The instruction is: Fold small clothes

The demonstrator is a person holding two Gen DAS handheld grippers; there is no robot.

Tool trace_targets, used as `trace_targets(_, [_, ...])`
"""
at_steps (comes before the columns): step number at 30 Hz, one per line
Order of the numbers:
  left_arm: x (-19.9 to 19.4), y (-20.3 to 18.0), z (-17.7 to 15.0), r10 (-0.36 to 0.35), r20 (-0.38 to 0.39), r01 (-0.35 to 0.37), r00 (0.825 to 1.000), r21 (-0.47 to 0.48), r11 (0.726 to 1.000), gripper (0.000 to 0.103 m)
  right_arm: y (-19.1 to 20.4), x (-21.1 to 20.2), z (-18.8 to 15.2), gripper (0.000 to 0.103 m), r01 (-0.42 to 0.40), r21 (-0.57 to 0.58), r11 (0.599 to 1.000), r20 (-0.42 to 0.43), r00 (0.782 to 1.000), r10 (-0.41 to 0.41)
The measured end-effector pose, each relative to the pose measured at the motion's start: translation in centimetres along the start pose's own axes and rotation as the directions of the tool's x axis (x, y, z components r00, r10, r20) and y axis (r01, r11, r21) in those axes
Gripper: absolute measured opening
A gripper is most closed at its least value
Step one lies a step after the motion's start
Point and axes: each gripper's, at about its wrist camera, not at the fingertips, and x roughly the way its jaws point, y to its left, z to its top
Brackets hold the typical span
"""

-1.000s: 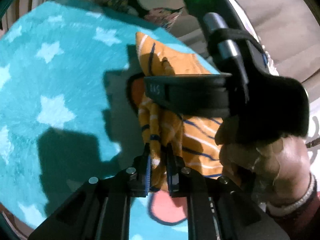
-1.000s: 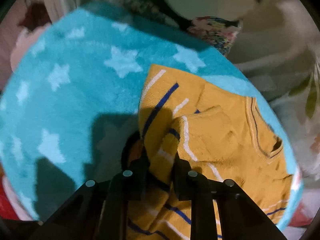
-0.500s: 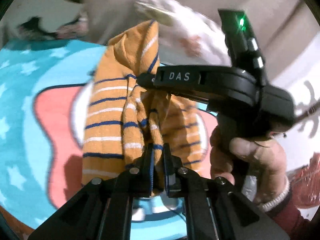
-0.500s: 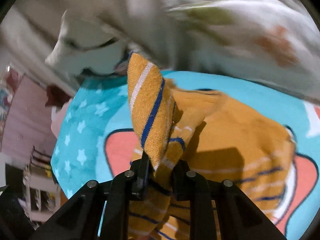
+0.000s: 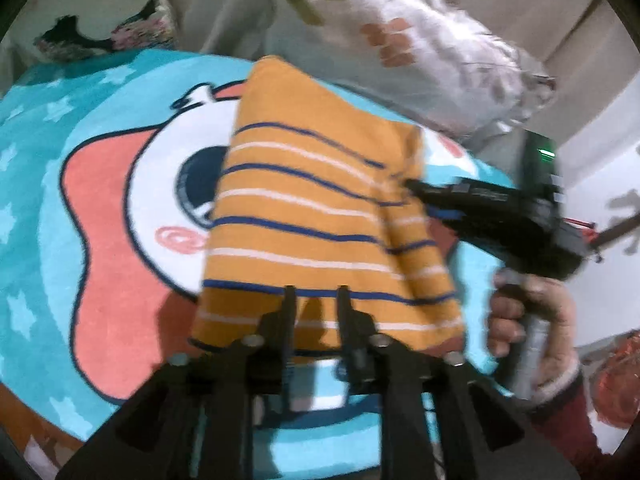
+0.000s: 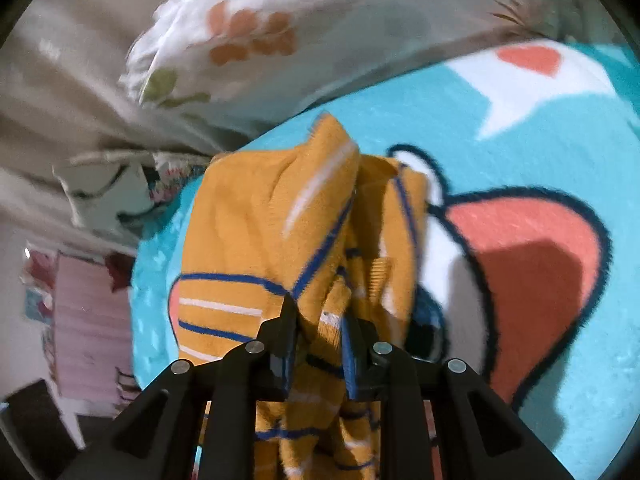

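The left gripper (image 5: 314, 300) is opening its jaws; its fingers are standing apart over the near hem of the orange striped garment (image 5: 316, 216), and the cloth is lying flat under them rather than pinched between the pads. The right gripper (image 6: 318, 320) is staying narrow, its pads pressing on a bunched fold of the same garment (image 6: 280, 232), which is rising in a crumpled peak ahead of the fingers.

The left wrist view is showing what the right one is not: the garment spread smooth, stripes running across, on the turquoise cartoon blanket (image 5: 100, 208), with the right gripper reaching in from the right to the cloth's far right edge and a hand (image 5: 532, 320) wrapping its handle. The right wrist view is showing only the gathered side of the cloth, and, at far left, a pink cabinet (image 6: 88, 320), blurred.

Both views are showing a floral pillow (image 5: 420, 52) lying just beyond the blanket's far edge.
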Motion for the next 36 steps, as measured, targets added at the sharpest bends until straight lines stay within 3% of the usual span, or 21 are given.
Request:
trace_targets(4, [1.7,1.4,-0.4,0.036,-0.045,-0.039,0.998,-0.054,0.998,0.028,-1.2,-3.4,-0.2,0.026,0.054,0.021,0.998,0.072,0.996,-0.056])
trace_targets(7, [2.3,1.8,-0.7,0.028,-0.063,-0.033,0.998,-0.079,0.996,0.029,0.2,-5.7,-1.1,0.026,0.034,-0.029,0.999,0.115,0.993,-0.031])
trace_targets(8, [2.3,1.6,-0.6,0.033,-0.059,-0.038,0.998,-0.072,0.997,0.030,1.0,-5.7,-1.7,0.026,0.028,-0.057,0.998,0.107,0.994,-0.021])
trace_targets(11, [1.8,0.9,-0.5,0.047,-0.034,-0.049,0.998,-0.051,0.998,0.040,2.8,-4.0,-3.3,0.047,0.045,-0.113,0.993,0.045,0.998,-0.040])
trace_targets(13, [1.5,0.6,-0.4,0.056,-0.020,-0.057,0.998,-0.048,0.997,0.045,2.9,-2.7,-4.4,0.049,0.073,-0.137,0.988,0.017,0.997,-0.072])
trace_targets(15, [1.3,0.1,-0.3,0.075,-0.009,-0.076,0.997,-0.036,0.996,0.049,2.3,-1.5,-5.0,0.016,0.055,-0.132,0.990,-0.022,0.998,-0.058])
trace_targets(17, [1.1,-0.3,-0.4,0.109,0.000,-0.109,0.994,-0.017,0.994,0.051,1.2,-1.7,-5.2,0.013,0.077,-0.106,0.991,-0.015,0.997,-0.079])
trace_targets(20, [0.6,-1.1,-0.7,0.163,0.026,-0.164,0.986,0.019,0.986,0.056,-1.1,-2.6,-4.9,0.001,0.162,-0.068,0.984,-0.003,0.987,-0.163])
trace_targets(22, [0.4,-1.8,-0.8,0.194,0.038,-0.196,0.980,0.041,0.980,0.057,-2.9,-3.3,-4.9,0.001,0.210,-0.029,0.977,-0.007,0.978,-0.211])
trace_targets(26, [-0.4,-3.7,-1.2,0.252,0.062,-0.257,0.966,0.101,0.961,0.058,-3.9,-6.4,-5.6,0.003,0.199,0.010,0.980,0.064,0.978,-0.199])
trace_targets(32, [-2.9,-6.4,-1.9,0.319,0.149,-0.342,0.936,0.170,0.924,0.064,-1.8,-8.4,-6.6,0.003,0.253,-0.034,0.967,0.127,0.961,-0.247])
trace_targets(36, [-4.3,-7.2,-2.4,0.307,0.186,-0.340,0.933,0.182,0.923,0.068,0.4,-8.4,-7.1,0.008,0.286,-0.094,0.954,0.139,0.952,-0.272])
